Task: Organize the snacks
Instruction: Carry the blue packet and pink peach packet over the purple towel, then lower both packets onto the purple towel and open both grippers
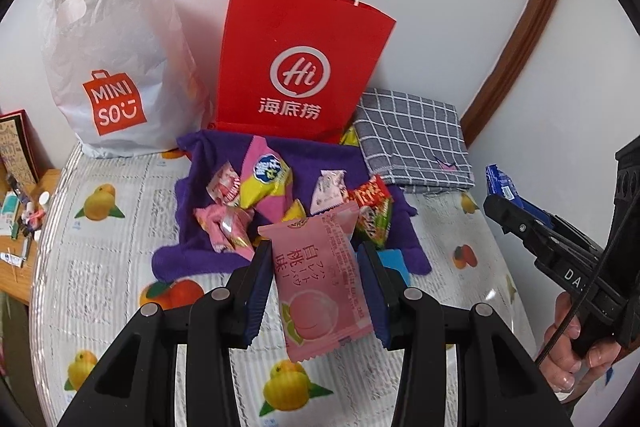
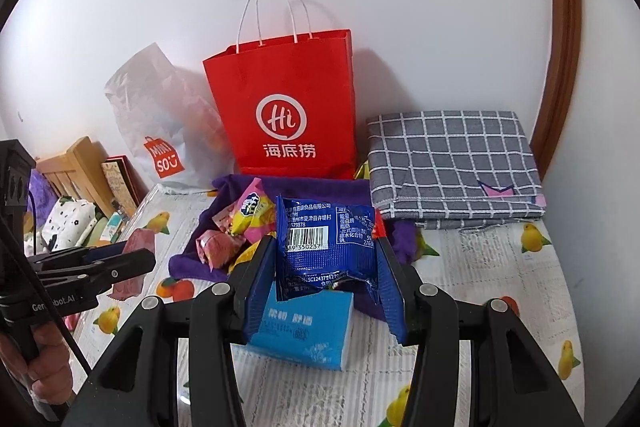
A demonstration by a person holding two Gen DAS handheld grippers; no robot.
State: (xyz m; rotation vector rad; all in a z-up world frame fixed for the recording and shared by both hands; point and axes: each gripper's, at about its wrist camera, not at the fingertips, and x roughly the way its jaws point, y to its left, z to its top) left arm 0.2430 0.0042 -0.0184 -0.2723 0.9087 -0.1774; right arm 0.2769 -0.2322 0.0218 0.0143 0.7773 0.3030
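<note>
since the left claw (image 1: 316,287) only pinches the pink peach snack packet (image 1: 320,283) by its edges and the right claw (image 2: 326,259) the blue snack packet (image 2: 326,239), both above the counter (image 1: 100,267), either slick wrapper could slip before reaching the red paper bag (image 1: 296,67).

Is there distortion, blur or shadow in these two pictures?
Left wrist view: fisheye bends the brown door frame, and black corners ring the image. Right wrist view: the red paper bag casts a soft shadow on the wall, and its print looks sharp, without blur.

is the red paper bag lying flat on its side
No, the red paper bag stands upright against the wall, its white handles pointing up.
</note>
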